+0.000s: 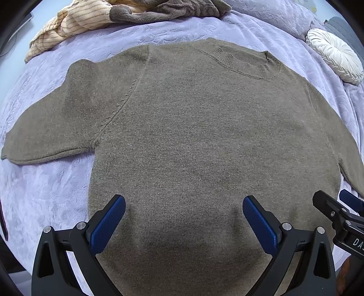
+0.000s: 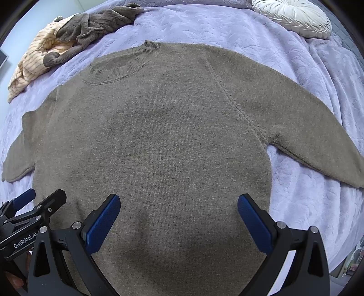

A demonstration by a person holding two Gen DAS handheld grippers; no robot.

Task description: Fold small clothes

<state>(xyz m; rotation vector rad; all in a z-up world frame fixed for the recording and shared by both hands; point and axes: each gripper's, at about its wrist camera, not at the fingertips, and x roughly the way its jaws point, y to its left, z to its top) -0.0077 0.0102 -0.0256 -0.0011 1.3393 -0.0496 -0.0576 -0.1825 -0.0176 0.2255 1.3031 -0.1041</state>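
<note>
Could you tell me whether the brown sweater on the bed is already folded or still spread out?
Spread out, unfolded. The brown sweater lies flat on the lavender blanket, both sleeves extended sideways and the collar showing.

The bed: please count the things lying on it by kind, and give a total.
Sweater: 1, olive-brown, spread flat
Loose clothes at the far edge: 2, one striped cream, one grey-brown
Round white cushion: 1
Total: 4, all on the lilac blanket
</note>
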